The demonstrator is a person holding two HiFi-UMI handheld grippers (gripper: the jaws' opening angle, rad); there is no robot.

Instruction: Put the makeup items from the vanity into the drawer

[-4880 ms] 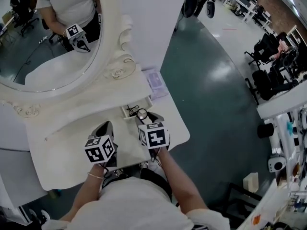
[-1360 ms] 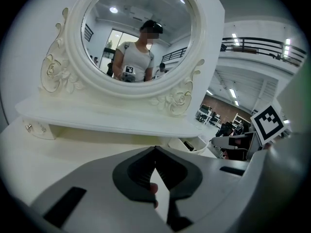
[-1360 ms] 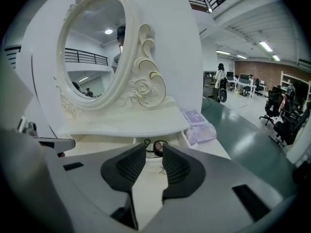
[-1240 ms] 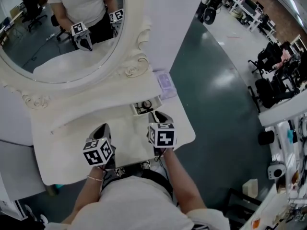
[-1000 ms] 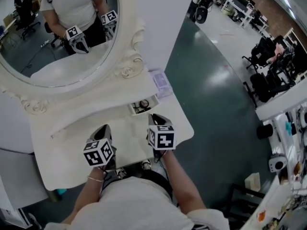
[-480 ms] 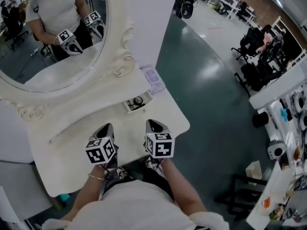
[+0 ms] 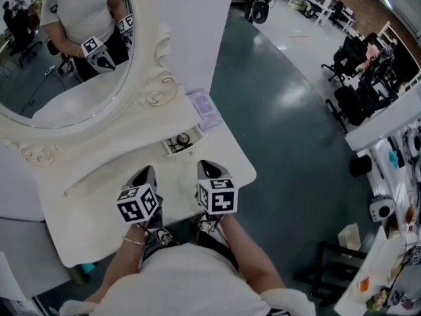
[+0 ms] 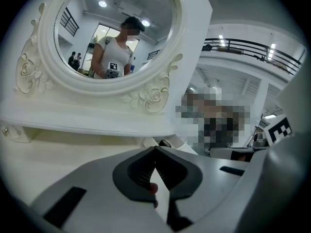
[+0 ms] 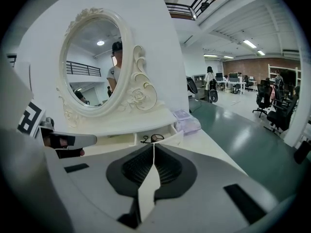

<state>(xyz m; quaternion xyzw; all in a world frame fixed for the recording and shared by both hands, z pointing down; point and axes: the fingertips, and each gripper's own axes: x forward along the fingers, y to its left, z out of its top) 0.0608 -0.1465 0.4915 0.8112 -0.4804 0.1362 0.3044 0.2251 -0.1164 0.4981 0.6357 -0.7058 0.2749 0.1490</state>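
Bare bench [image 7: 85,203] stretched ahead of left gripper [image 7: 147,172]; bench's right edge ran near right gripper [image 7: 207,166], open floor beyond. Both jaws pressed together, empty. Drawer [image 7: 172,152] stood open ahead of right gripper, small dark makeup items [image 7: 182,139] inside, lilac box [image 7: 203,108] near.

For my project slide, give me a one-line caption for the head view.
Left gripper and right gripper, both shut, hover over a white vanity with its small drawer open.
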